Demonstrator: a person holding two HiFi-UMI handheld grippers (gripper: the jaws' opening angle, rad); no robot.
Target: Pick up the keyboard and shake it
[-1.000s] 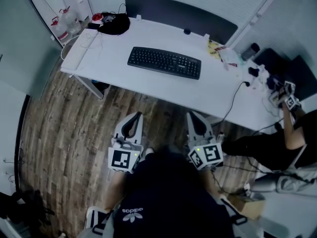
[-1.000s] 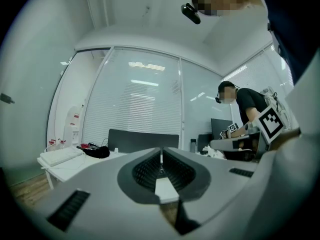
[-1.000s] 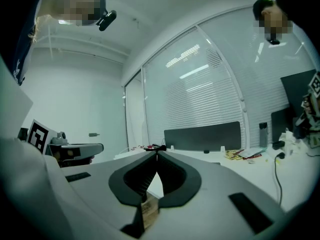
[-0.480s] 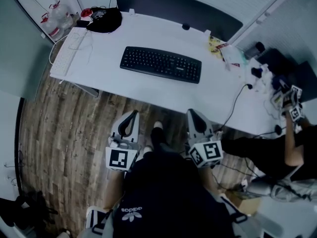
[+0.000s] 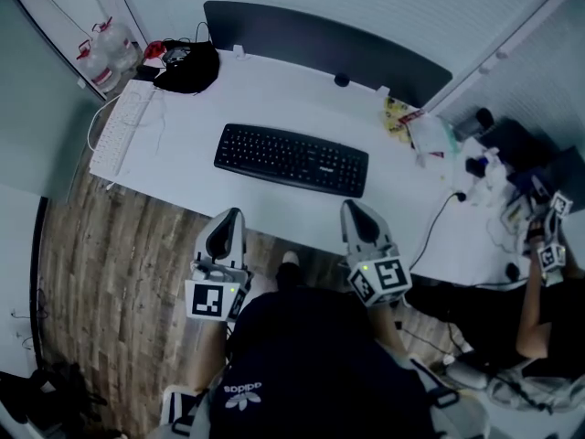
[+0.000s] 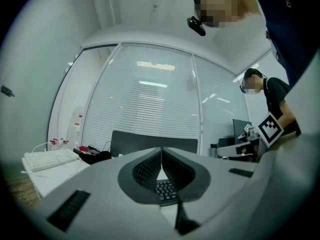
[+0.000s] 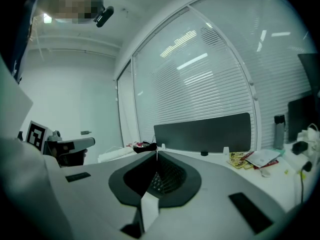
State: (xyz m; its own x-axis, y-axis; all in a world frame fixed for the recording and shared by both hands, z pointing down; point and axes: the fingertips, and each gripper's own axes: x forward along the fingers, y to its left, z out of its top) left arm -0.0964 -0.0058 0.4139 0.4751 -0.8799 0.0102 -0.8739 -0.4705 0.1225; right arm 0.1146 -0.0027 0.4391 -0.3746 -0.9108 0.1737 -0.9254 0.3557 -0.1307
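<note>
A black keyboard (image 5: 291,159) lies flat in the middle of the white desk (image 5: 210,186), a little askew. My left gripper (image 5: 226,219) hangs at the desk's near edge, short of the keyboard's left half, jaws shut with nothing in them. My right gripper (image 5: 354,210) is level with it, just short of the keyboard's right end, also shut and empty. In the left gripper view the closed tips (image 6: 161,149) point at the keyboard (image 6: 165,190), seen low between the jaws. In the right gripper view the shut tips (image 7: 156,153) stand over the keyboard's keys (image 7: 156,182).
A white keyboard (image 5: 119,128) and a black bag (image 5: 187,67) lie at the desk's left end, with bottles (image 5: 101,48) beyond. A dark partition (image 5: 320,44) lines the far edge. Papers (image 5: 416,126), a cable (image 5: 439,218) and another person's arm (image 5: 539,300) are at the right.
I have moved closer to the desk. Both grippers, still shut, have gone from over the wooden floor to the desk's front edge, near the keyboard.
</note>
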